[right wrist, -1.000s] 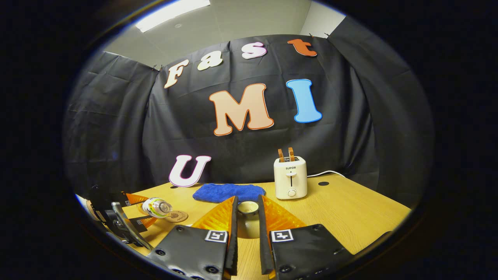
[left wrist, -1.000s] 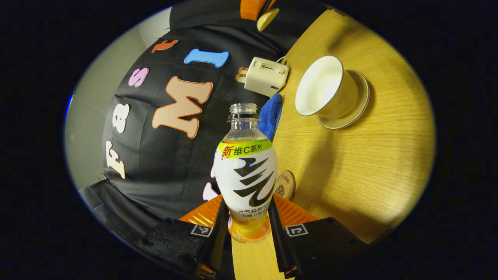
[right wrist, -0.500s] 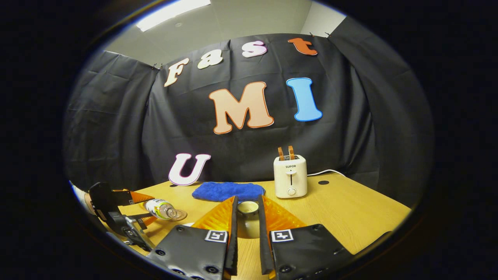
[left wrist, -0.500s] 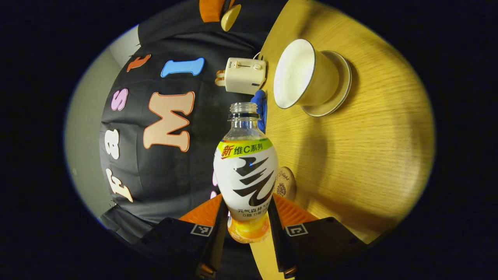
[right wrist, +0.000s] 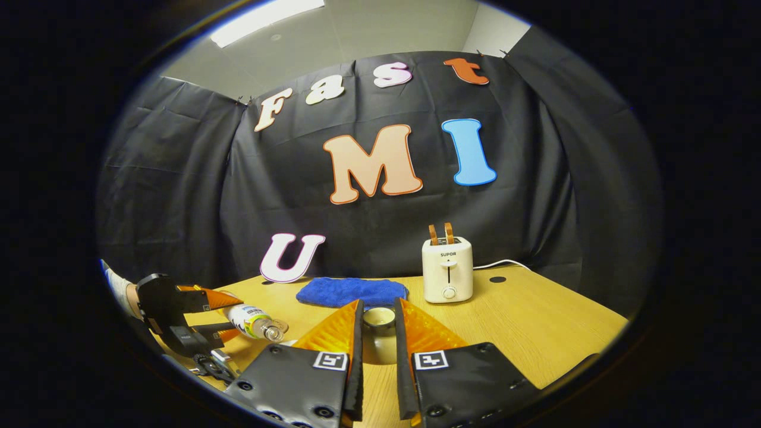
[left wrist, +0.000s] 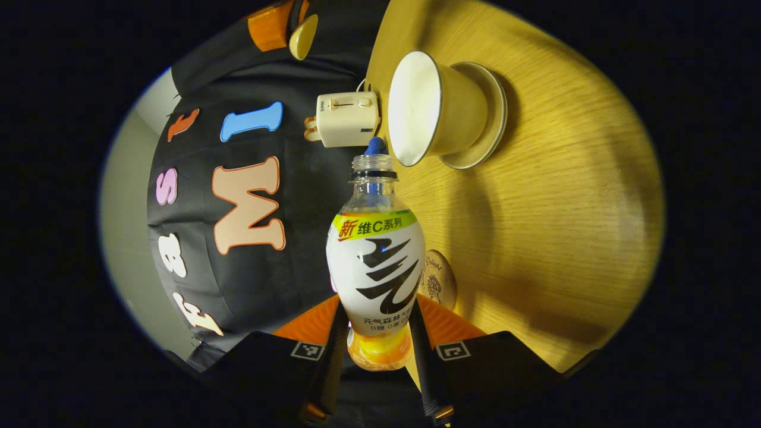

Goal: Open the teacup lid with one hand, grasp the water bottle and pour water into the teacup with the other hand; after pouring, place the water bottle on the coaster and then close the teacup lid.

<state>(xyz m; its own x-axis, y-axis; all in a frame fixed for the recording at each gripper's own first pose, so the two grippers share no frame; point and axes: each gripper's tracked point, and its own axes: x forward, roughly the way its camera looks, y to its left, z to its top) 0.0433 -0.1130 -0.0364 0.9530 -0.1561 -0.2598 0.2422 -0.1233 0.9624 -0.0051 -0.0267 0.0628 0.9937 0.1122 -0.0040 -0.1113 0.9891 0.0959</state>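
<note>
There are two grippers: the left gripper [left wrist: 373, 333] squeezes one water bottle [left wrist: 376, 267] with both fingers and tips its open mouth close to the rim of one white teacup [left wrist: 437, 110], which stands on one saucer [left wrist: 484, 128], while the right gripper [right wrist: 379, 333] pinches one teacup lid [right wrist: 379, 321] and holds it up off the counter. One round coaster [left wrist: 439, 280] lies flat on the counter just beside the bottle. The counter [right wrist: 535, 321] is yellow wood, and on it at the back are one blue cloth [right wrist: 351, 291] and one cream toaster [right wrist: 447, 268] with two slices sticking up, in front of a black cloth wall with a pale ceiling above.
</note>
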